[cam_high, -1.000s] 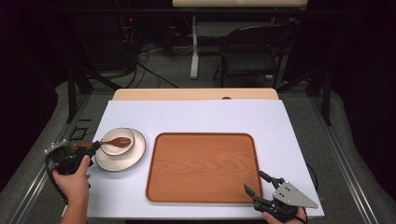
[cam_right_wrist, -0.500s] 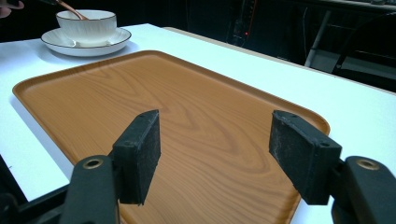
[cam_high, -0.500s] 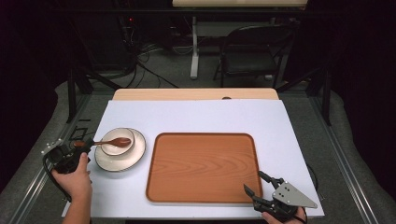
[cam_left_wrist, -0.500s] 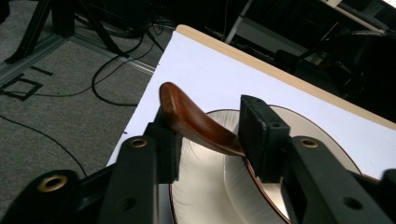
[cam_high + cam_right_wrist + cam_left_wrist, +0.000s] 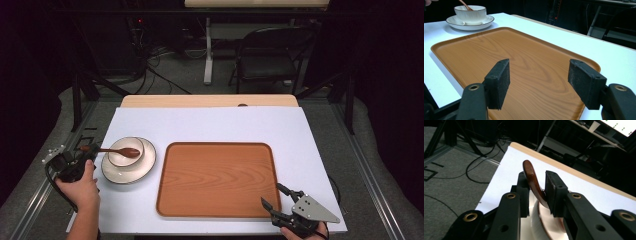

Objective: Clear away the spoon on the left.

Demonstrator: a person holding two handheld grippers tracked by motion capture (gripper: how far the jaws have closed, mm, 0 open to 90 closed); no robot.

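While our left gripper (image 5: pixel 82 156) sits off the left edge of the table (image 5: pixel 225 125), its jaws are closed on the handle of the spoon (image 5: pixel 117 150). From the high view we see the spoon's brown handle run from the jaws rightward to its head, which lies in the bowl (image 5: pixel 126 151). That bowl stands on a plate (image 5: pixel 145 167) near the table's left side, both white with a thin dark rim. Our left hand (image 5: pixel 80 187) wraps the gripper body from below, with the cable looping beside it.

Looking along the left gripper's own view, we find the spoon (image 5: pixel 532 181) pinched between the two black pads, its rounded end rising up past them and curving away. Below the jaws lies the white of the bowl (image 5: pixel 549 225), close under the gripper (image 5: pixel 536 190).

Our right gripper (image 5: pixel 277 196) rests at the table's near right corner, just off the tray (image 5: pixel 217 180), its grey plate on top. Its jaws stand wide apart and hold nothing. In the right gripper view the two pads frame the wooden tray (image 5: pixel 524 57), which lies flat on the white table (image 5: pixel 614 57) with nothing on it. Beyond the tray's far corner we see the bowl (image 5: pixel 471 13) on its plate (image 5: pixel 482 22), with the spoon (image 5: pixel 465 5) leaning out of it.

The tray lies just right of the plate, apart from it.
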